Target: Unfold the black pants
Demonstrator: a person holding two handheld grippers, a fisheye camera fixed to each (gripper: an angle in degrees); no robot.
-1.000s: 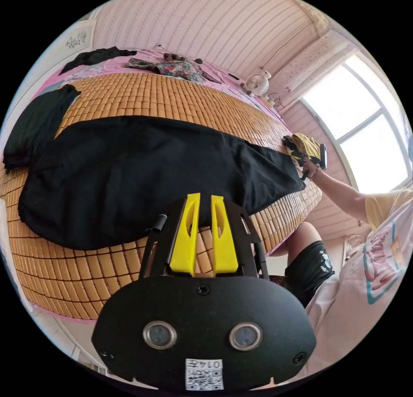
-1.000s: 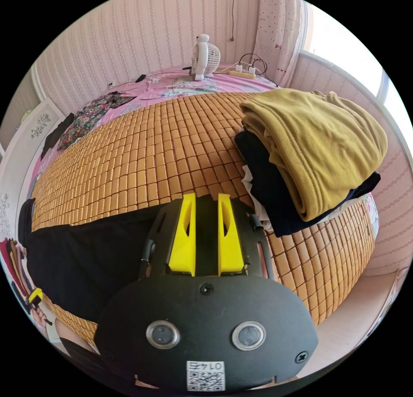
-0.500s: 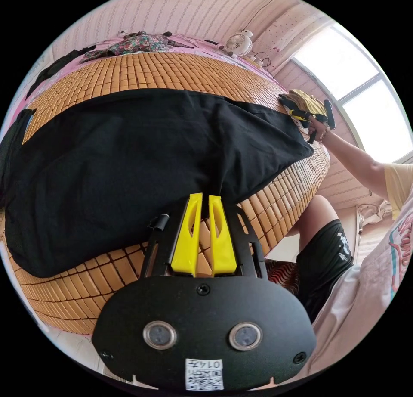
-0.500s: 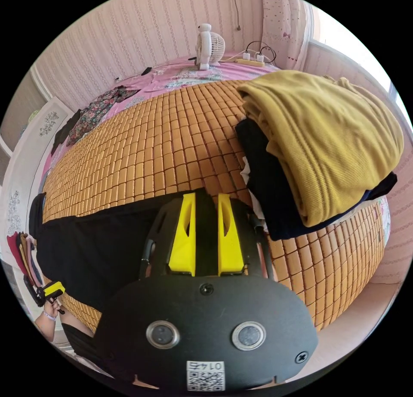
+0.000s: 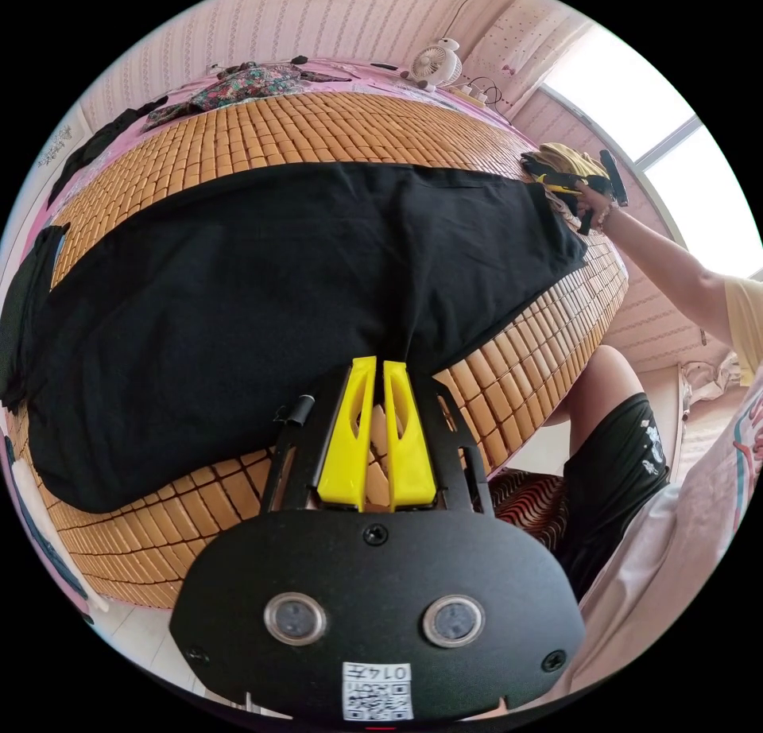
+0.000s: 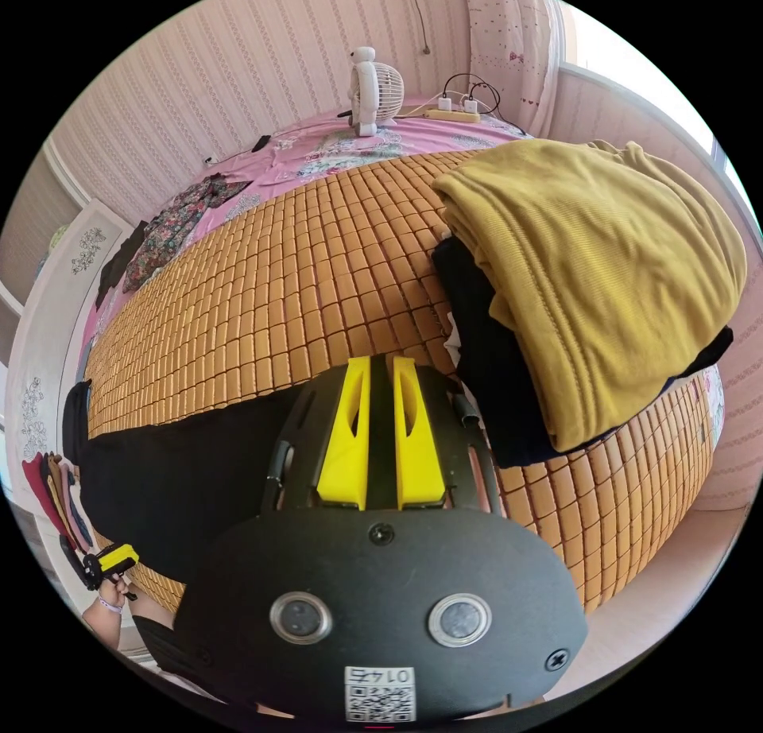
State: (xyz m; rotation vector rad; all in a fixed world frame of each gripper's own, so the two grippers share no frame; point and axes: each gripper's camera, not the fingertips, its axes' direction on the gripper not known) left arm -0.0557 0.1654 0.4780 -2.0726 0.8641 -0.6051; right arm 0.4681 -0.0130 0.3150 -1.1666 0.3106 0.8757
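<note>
— Black pants (image 5: 262,304) are seen spread wide across the bamboo mat (image 5: 318,129) on the bed, one edge reaching the mat's near side. How is the left gripper (image 5: 373,365) set?

— Its yellow jaws are brought almost together at the near edge of the pants. A fold of black cloth is met at the tips, but whether it is pinched cannot be told.

— And the right gripper (image 6: 381,361)?

— Its jaws are closed on black cloth of the pants, which fills the narrow gap between them. In the left gripper view the same gripper (image 5: 574,186) is seen at the far corner of the pants, held in a hand (image 5: 592,204).

— What is found beside it?

— A stack of folded clothes (image 6: 588,288), mustard on top and dark beneath, is lying on the mat just beside the right gripper. A small fan (image 6: 369,101) is standing on the pink sheet (image 6: 334,149) beyond the mat, and a floral garment (image 6: 179,212) is laid there too.
</note>
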